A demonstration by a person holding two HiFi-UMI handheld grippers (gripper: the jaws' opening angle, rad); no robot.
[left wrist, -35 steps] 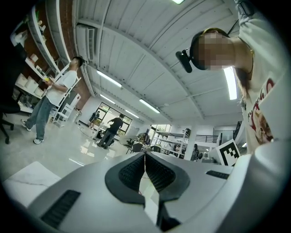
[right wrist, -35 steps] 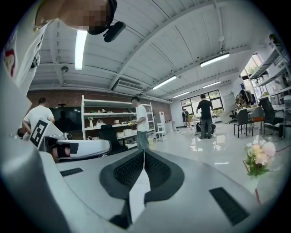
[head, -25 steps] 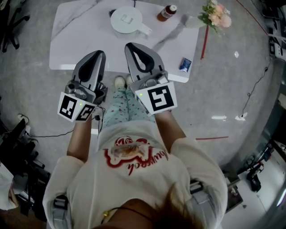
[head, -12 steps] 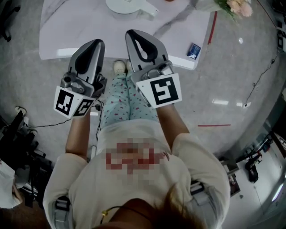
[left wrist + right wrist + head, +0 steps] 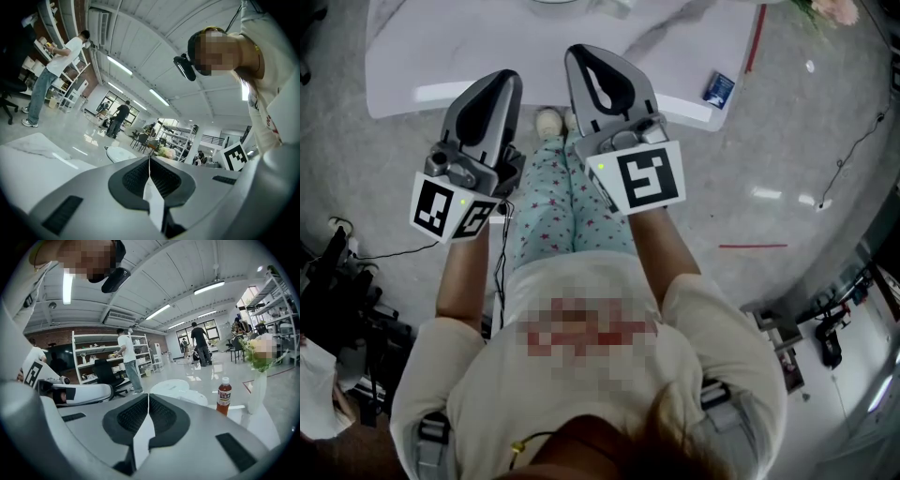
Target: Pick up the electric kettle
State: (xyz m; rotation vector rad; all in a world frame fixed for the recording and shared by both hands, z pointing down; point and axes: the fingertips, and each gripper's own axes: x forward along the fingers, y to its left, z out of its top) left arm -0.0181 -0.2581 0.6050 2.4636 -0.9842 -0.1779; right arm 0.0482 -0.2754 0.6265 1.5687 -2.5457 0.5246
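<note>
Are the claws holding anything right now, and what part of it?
Nothing is held. The left claw and the right claw are both closed, with nothing between their jaws. The white kettle stands apart from them, untouched.

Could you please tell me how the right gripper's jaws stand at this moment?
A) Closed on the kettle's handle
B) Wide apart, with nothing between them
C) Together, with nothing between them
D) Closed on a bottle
C: in the right gripper view the right gripper shows its pads meeting along a thin seam with nothing between them, while the kettle and the bottle stand farther off, untouched.
</note>
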